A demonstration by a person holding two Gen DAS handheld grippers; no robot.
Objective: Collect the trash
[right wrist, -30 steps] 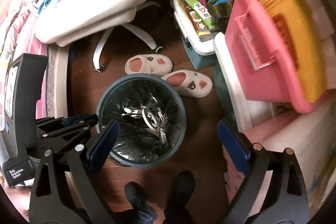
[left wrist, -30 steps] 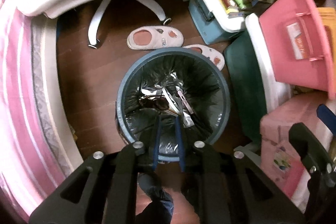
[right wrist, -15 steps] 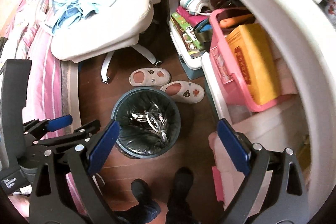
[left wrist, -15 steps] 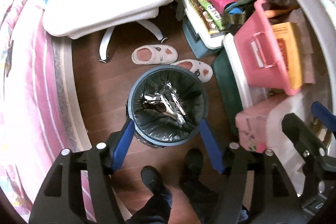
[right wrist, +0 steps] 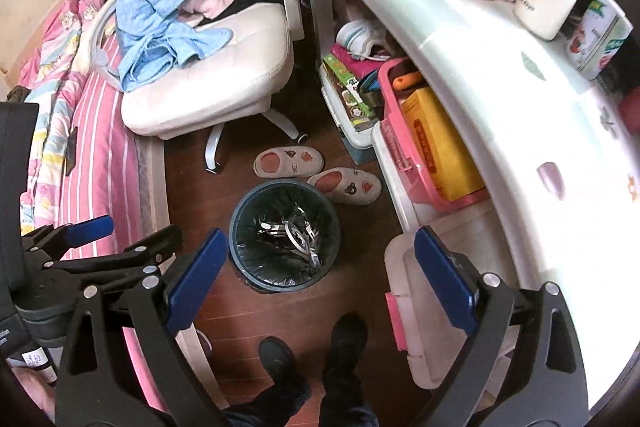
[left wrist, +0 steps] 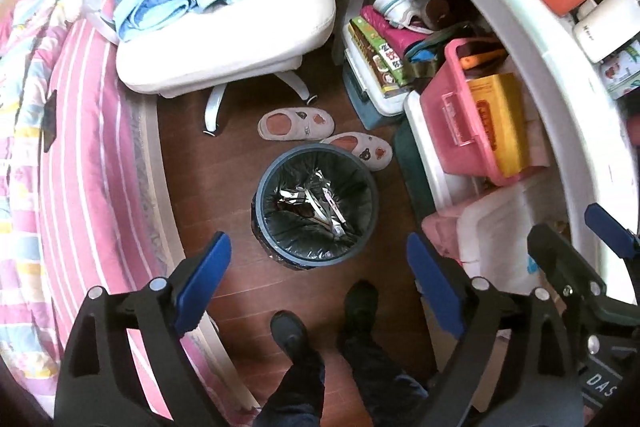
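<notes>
Blue-padded fingers of the left gripper (left wrist: 318,281) and right gripper (right wrist: 318,273) are spread wide, both grasping nothing, high above the trash bin (left wrist: 315,214). Shiny crumpled wrappers (left wrist: 316,201) lie inside the bin's black liner. Two slippers (right wrist: 289,160) lie just beyond the bin, and the person's feet (right wrist: 312,355) stand on the near side.

Left gripper (left wrist: 318,269): black plastic frame with triangular cut-outs, silver screw heads, flat blue finger pads (left wrist: 204,281). Right gripper (right wrist: 320,267): the same black frame, silver screws, blue pads (right wrist: 444,281). Person's legs (left wrist: 344,383), at 6 o'clock: dark blue trousers, black shoes (left wrist: 288,337).
</notes>
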